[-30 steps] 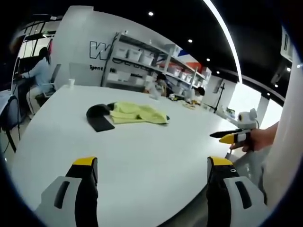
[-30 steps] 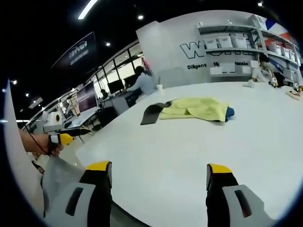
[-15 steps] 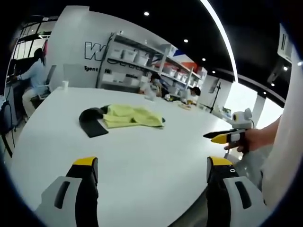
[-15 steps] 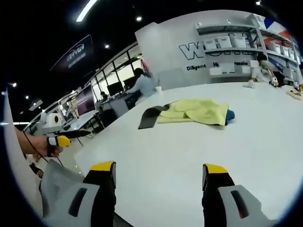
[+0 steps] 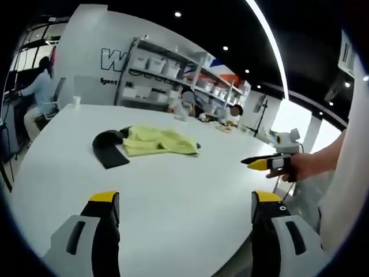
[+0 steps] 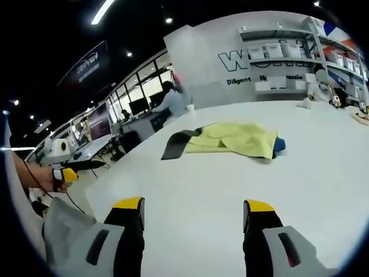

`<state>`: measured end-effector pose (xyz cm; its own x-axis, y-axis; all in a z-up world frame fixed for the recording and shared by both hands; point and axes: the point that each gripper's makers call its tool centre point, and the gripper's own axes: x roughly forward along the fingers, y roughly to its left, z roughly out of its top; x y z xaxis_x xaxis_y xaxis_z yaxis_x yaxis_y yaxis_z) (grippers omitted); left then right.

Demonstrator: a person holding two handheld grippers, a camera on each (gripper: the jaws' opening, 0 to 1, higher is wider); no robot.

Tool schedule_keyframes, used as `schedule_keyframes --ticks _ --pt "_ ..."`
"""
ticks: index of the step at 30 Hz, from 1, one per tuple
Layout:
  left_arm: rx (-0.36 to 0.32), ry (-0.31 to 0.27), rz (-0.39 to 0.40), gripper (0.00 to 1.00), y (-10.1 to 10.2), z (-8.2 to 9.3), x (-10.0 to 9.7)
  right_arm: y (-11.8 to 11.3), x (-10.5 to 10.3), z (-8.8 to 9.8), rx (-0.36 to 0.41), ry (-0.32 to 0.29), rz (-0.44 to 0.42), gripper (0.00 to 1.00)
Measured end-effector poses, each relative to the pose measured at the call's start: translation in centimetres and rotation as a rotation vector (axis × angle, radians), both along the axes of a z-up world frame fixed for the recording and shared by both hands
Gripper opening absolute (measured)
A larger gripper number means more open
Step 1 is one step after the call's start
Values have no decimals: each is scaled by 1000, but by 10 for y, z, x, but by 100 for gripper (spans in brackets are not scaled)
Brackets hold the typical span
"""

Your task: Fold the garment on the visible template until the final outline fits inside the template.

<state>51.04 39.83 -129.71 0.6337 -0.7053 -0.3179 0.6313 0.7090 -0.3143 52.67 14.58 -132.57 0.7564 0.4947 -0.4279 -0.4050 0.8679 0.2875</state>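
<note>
1. A large white table carries the work; its near edge runs just under both grippers.
2. The yellow garment lies crumpled toward the far side of the table, well away from the near edge and well apart from both grippers.
3. A dark template lies flat under and beside the garment, sticking out at one end; in the right gripper view the garment covers most of it and the template shows at its left.
4. A small blue thing peeks out at the garment's other end.
5. The left gripper hangs over the near edge, jaws spread wide, grasping nothing.
6. The right gripper is likewise released, jaws wide apart over bare table.
7. In the left gripper view the right gripper appears at the right, held in a hand.
8. Shelving with white boxes stands behind the table's far edge.
</note>
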Motion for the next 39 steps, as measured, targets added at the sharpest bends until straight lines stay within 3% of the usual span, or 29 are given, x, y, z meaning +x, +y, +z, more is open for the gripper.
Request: schedule_keyframes --ticks 19,23,39 --pt "4 17 -44 92 -19 -6 35 -22 78 -17 -23 20 -27 57" --pt "3 15 -56 92 -26 -5 44 -28 96 -18 16 31 -57 54" --pt "-2 13 -86 91 -45 -7 82 -51 159 -43 -6 52 -126 48"
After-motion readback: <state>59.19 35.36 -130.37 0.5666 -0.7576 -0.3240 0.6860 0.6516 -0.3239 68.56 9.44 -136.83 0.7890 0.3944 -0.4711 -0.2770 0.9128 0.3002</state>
